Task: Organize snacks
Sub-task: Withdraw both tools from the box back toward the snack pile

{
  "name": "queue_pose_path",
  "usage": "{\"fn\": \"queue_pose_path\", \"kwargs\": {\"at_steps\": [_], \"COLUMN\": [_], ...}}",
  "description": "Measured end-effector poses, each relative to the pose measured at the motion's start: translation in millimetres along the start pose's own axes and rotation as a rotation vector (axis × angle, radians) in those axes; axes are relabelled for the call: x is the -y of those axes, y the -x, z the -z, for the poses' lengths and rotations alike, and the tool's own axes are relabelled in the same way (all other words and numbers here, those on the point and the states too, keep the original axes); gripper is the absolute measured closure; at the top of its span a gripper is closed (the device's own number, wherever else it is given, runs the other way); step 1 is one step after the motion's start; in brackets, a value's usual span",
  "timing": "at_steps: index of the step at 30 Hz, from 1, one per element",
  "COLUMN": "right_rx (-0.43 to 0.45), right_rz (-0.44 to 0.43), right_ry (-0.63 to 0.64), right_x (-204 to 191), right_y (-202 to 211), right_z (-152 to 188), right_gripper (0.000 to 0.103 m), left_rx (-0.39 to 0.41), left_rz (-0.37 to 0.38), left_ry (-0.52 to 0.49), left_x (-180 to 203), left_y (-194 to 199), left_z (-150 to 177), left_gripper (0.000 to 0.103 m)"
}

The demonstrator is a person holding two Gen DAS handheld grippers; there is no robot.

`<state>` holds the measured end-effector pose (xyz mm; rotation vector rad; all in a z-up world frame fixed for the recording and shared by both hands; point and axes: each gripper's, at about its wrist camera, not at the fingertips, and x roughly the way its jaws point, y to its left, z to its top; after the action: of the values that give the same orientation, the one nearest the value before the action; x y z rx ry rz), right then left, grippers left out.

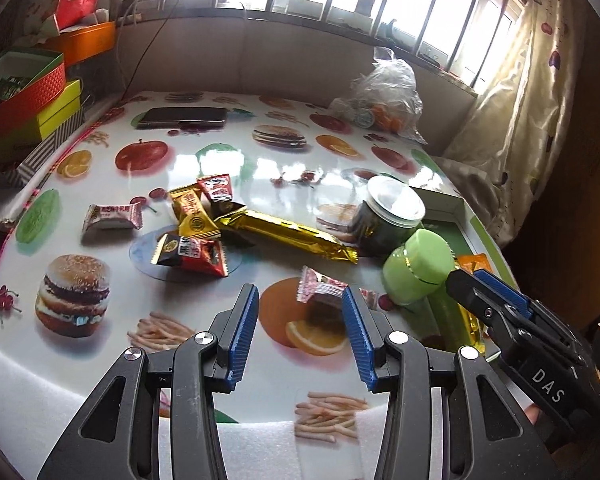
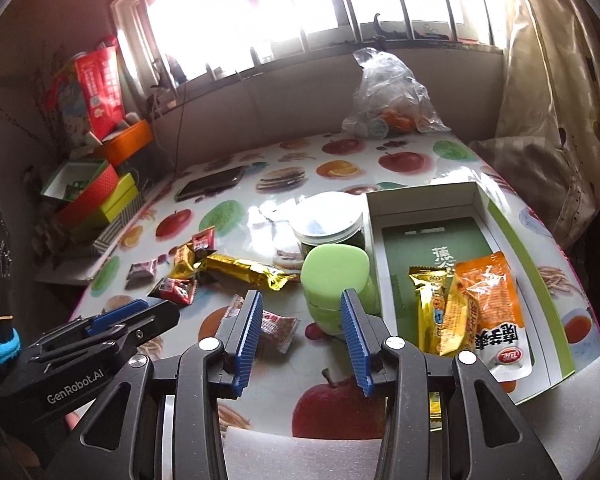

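Loose snacks lie on the fruit-print table: a long gold bar (image 1: 288, 236), red and gold candy packets (image 1: 196, 220), a pink-white packet (image 1: 112, 217) and a red-white packet (image 1: 324, 290). My left gripper (image 1: 300, 312) is open and empty, just short of the red-white packet. My right gripper (image 2: 298, 316) is open and empty, facing a green tub (image 2: 334, 276) and the same packet (image 2: 278, 326). A white open box (image 2: 428, 196) at the right holds a gold packet (image 2: 432, 300) and an orange pouch (image 2: 490, 304). A clear-lidded jar (image 2: 328, 218) stands behind the tub.
A phone (image 1: 182, 117) lies at the table's far side. A plastic bag (image 1: 384, 96) of items sits at the back right. Stacked red, yellow-green and orange boxes (image 1: 28, 92) stand left of the table. A curtain (image 1: 512, 92) hangs at the right.
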<state>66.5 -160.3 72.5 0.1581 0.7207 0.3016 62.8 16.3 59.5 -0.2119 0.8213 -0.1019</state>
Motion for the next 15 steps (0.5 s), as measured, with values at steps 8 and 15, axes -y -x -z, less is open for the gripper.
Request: {"fn": "queue_pose_path", "kwargs": {"at_steps": [8, 15], "right_rx": [-0.073, -0.127], "right_rz": [-0.071, -0.08], "right_ry": [0.147, 0.31], "right_x": [-33.3, -65.2], "right_y": [-30.8, -61.1], "right_z": [0.9, 5.3], "right_gripper": [0.063, 0.055], "left_rx": [-0.002, -0.013], "left_rz": [-0.053, -0.085], "left_ry": [0.079, 0.127], "left_x": [-44.8, -75.0], "left_y": [-1.2, -5.1], "left_z": [1.7, 3.4], "left_gripper": [0.058, 0.058]}}
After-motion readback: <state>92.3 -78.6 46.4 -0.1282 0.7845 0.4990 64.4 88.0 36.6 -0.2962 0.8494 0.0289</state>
